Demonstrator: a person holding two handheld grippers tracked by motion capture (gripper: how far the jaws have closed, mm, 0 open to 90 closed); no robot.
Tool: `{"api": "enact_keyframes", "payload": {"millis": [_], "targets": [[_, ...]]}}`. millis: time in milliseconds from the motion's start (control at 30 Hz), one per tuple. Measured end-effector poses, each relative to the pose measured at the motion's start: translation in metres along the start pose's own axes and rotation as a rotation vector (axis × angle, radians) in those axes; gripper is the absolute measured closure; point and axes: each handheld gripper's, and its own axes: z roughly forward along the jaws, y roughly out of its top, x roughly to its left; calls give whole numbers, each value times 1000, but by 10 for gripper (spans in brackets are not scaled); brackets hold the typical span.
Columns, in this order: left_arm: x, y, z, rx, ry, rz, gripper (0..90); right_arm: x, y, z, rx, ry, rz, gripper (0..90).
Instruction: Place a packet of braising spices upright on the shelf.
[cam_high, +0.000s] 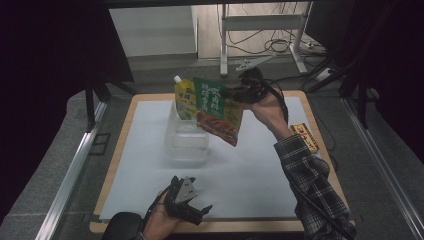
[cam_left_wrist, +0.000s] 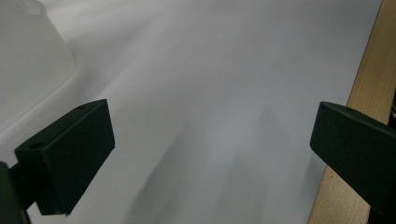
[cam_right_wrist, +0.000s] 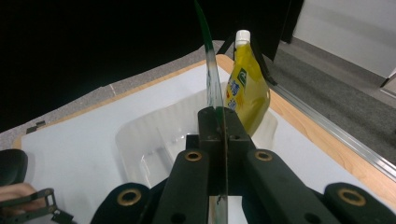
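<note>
Nearest the camera in the high view, the person's left hand rests at the front edge of the table, holding the left gripper (cam_high: 192, 202) low over the white mat (cam_high: 250, 175); in the left gripper view its two black jaws stand spread wide with nothing between them, just bare mat and a strip of the wooden table edge (cam_left_wrist: 369, 84). Farther in, near the middle of the mat, sits a clear plastic tub (cam_high: 186, 140), and a yellow spouted pouch (cam_high: 184, 97) with a white cap stands upright inside it, against its far wall. Above and just right of the tub, the person's right arm in a plaid sleeve (cam_high: 310, 185) lifts the right gripper (cam_high: 235, 94), whose jaws are pressed together on the edge of a flat green sachet (cam_high: 217, 110) with food pictures; the sachet hangs in the air, tilted, its lower corner over the tub's right side. Seen edge-on in the right gripper view, the sachet (cam_right_wrist: 210, 70) is thin. It looks light, floppy and slick, so a pinch on the sealed border seems the safest hold. Off to the right, a small yellow and red box (cam_high: 305, 137) lies on the bare wood.
</note>
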Motion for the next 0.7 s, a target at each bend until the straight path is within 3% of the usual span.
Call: {"api": "enact_keyframes", "payload": {"millis": [700], "targets": [[-1, 0, 0, -3, -8, 13, 0, 7, 25, 53, -19, 43, -32, 888]]}}
